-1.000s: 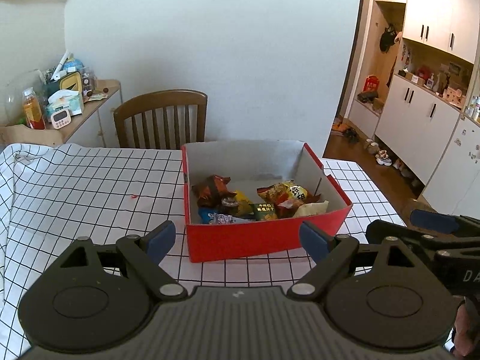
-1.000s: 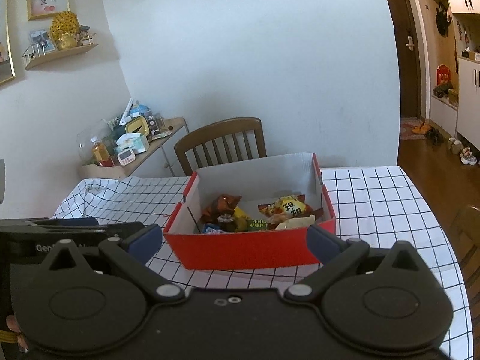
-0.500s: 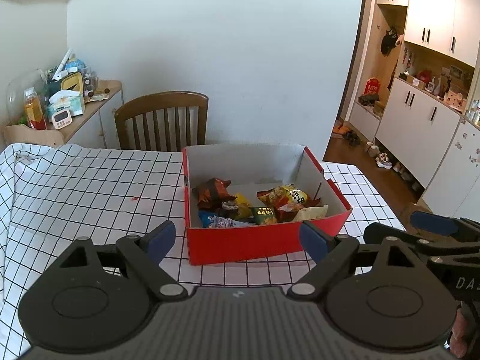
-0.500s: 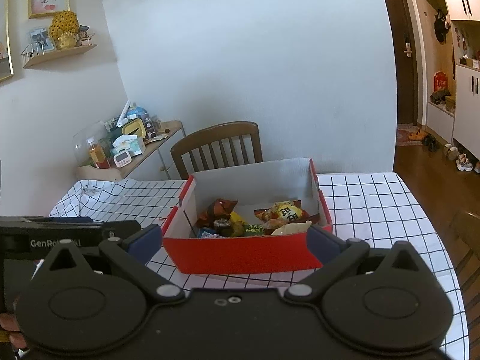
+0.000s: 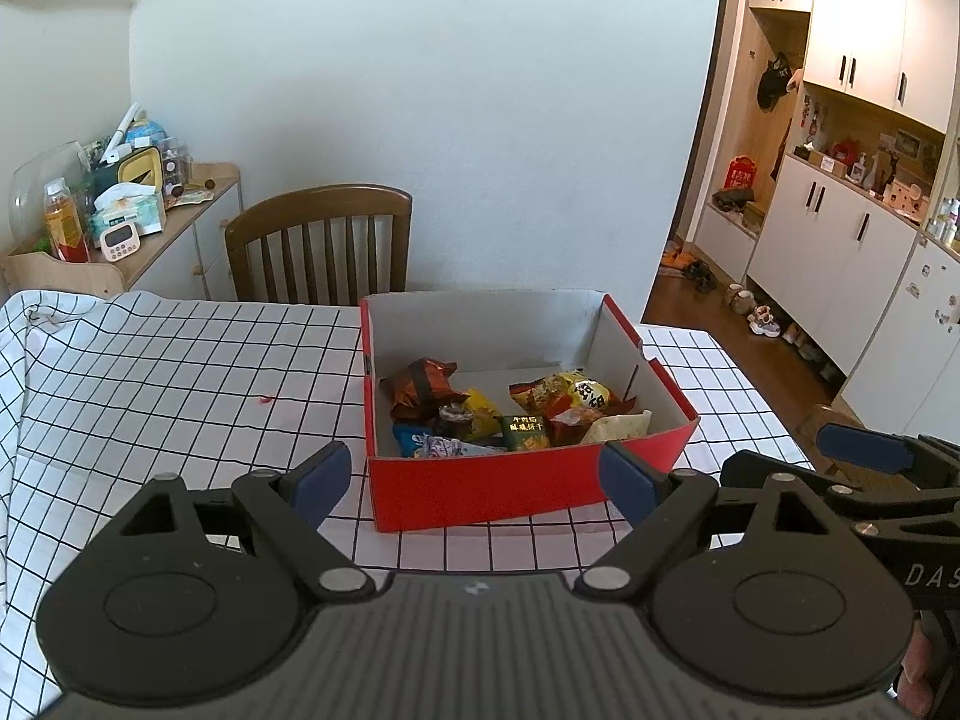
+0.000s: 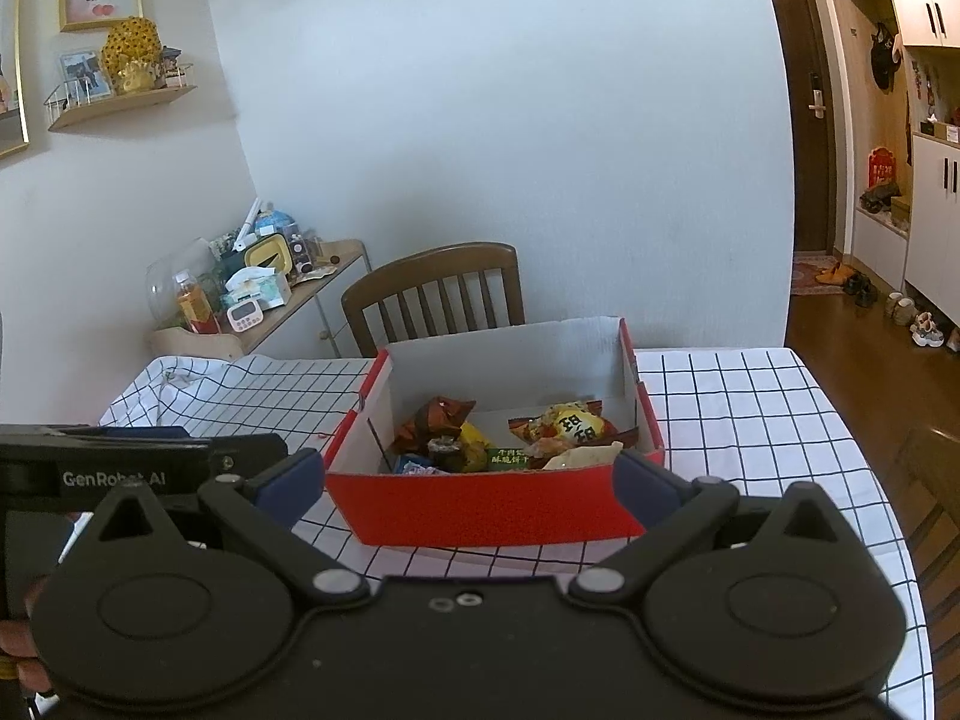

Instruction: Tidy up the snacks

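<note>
A red cardboard box [image 5: 480, 489] [image 6: 492, 510] stands on the checked tablecloth [image 5: 150, 378]. Inside lie several snack packets: a brown one [image 5: 423, 393] [image 6: 441, 417], a yellow-orange one [image 5: 567, 393] [image 6: 567, 423], a green one [image 5: 525, 432] and a blue one [image 5: 414, 438]. My left gripper [image 5: 474, 477] is open and empty, held back in front of the box's near wall. My right gripper [image 6: 468, 480] is open and empty, also in front of the near wall. Each gripper shows at the edge of the other's view.
A wooden chair [image 5: 321, 240] stands behind the table's far edge. A side cabinet [image 5: 120, 240] with bottles and clutter is at the far left. White cupboards [image 5: 852, 252] and a wooden floor lie to the right of the table.
Both grippers have drawn back and risen slightly from the box; it sits a little farther away in both views. Both stay open and empty.
</note>
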### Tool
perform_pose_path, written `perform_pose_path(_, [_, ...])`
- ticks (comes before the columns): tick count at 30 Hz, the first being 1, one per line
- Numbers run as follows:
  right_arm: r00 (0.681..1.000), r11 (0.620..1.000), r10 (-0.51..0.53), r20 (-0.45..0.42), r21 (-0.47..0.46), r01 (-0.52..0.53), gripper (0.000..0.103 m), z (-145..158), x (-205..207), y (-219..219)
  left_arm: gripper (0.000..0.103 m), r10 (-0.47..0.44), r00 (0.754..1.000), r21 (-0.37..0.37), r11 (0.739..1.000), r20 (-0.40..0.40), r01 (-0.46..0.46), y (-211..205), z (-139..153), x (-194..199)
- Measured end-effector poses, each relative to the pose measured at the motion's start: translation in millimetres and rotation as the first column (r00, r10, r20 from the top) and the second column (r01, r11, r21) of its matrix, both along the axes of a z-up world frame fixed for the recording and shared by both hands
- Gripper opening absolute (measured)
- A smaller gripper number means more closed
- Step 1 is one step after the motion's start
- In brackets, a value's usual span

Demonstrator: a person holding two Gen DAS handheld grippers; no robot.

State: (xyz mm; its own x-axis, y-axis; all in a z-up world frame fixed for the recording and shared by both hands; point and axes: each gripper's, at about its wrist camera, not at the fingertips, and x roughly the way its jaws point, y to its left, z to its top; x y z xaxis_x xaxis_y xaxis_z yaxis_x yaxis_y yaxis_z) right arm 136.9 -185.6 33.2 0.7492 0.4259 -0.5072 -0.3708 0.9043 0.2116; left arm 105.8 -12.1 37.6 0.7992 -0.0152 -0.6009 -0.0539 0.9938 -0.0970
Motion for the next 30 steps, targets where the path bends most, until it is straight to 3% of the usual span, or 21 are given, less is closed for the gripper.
perform_pose_path(30, [1.000, 1.000, 0.011, -0.010, 0.001, -0.011, 0.103, -0.9, -5.6, 0.1, 0.090, -0.012, 1.000, -0.006, 1.000, -0.013, 0.012, -5.0, -1.6, -4.1])
